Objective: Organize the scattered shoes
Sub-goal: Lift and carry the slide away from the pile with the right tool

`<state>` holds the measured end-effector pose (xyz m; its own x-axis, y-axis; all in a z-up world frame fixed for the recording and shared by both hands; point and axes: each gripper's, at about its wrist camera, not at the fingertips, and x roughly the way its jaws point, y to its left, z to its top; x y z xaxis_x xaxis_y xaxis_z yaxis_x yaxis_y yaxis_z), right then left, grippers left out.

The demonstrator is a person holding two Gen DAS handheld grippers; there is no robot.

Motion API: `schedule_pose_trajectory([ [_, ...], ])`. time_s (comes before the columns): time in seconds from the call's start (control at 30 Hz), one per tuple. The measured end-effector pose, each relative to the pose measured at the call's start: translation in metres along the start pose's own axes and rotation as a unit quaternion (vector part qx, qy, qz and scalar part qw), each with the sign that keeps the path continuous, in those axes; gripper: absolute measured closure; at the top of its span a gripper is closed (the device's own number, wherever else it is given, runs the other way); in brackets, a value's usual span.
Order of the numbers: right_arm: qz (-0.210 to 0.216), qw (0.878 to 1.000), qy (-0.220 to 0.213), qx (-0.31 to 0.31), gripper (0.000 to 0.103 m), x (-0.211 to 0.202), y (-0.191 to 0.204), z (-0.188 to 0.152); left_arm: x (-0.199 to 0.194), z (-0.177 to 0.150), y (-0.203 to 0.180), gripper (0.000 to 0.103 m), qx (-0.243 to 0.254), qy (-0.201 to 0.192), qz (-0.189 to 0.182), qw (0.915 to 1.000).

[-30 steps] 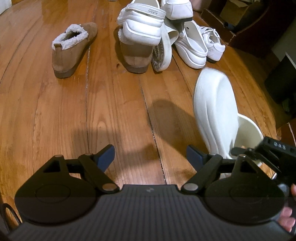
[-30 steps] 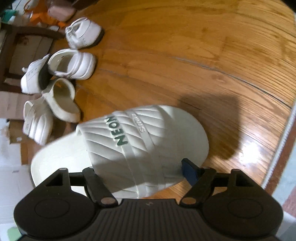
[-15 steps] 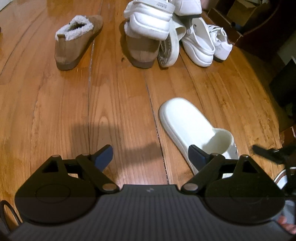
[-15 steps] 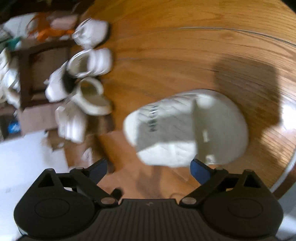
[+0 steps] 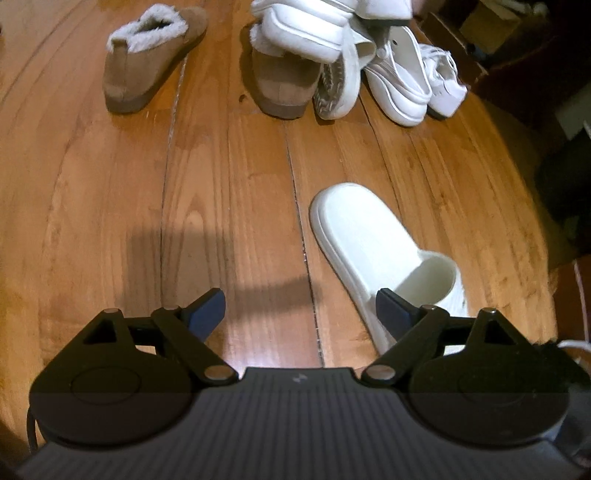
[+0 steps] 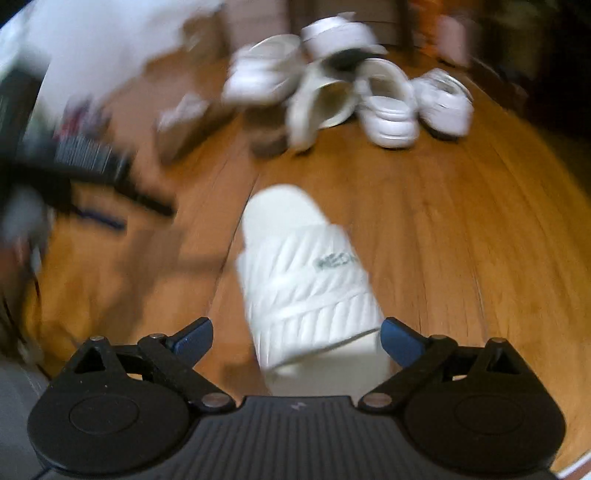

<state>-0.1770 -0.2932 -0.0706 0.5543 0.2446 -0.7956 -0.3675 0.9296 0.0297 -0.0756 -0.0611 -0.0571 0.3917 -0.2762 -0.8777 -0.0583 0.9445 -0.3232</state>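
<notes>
A white "NEON" slide [image 5: 358, 236] lies flat on its sole on the wooden floor [image 5: 110, 206], toe toward the shoe pile. My right gripper [image 6: 297, 336] is open, with the slide's [image 6: 306, 280] heel end between its spread fingers and the pads not pressing it. My left gripper [image 5: 299, 314] is open over bare floor just left of the slide. Beyond lie a tan fleece-lined shoe [image 5: 147, 62] and its mate [image 5: 284, 81] under a chunky white shoe [image 5: 314, 26]. A second white slide [image 5: 343, 81] stands there on its edge. The right wrist view is blurred.
A white clog [image 5: 399, 77] and a white sneaker [image 5: 443, 81] close the pile on the right. Dark furniture [image 5: 524, 74] and cardboard boxes [image 5: 491, 26] stand behind them. The left gripper's black body [image 6: 92, 166] shows blurred at the left of the right wrist view.
The right gripper rolled over, let go of the slide and drew back. The slide went from hanging on its edge to lying flat on the floor. The left gripper barely moved.
</notes>
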Motion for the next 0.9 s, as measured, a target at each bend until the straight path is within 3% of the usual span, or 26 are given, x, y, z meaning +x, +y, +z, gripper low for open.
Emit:
schedule_pose_trajectory([
  [0.1,-0.021,0.998,-0.012,-0.054,0.005,0.01,0.004,0.001,0.001,0.001,0.0,0.014,-0.001,-0.002,0.009,1.0],
  [0.27,0.023,0.998,-0.008,-0.059,0.004,0.035,-0.012,0.009,0.009,0.001,0.001,0.014,-0.008,0.004,0.014,0.9999],
  [0.53,0.014,0.996,0.013,-0.088,0.003,0.075,-0.017,0.015,0.019,0.0,0.0,0.014,-0.003,0.013,0.031,0.9994],
  [0.73,-0.039,0.998,0.002,-0.054,0.004,0.068,-0.03,0.013,0.018,-0.001,-0.005,0.014,0.0,0.01,0.033,0.9994],
  [0.9,-0.091,0.996,-0.004,-0.016,0.004,0.054,-0.071,0.005,0.024,-0.005,-0.017,0.014,0.016,0.016,0.031,0.9992],
])
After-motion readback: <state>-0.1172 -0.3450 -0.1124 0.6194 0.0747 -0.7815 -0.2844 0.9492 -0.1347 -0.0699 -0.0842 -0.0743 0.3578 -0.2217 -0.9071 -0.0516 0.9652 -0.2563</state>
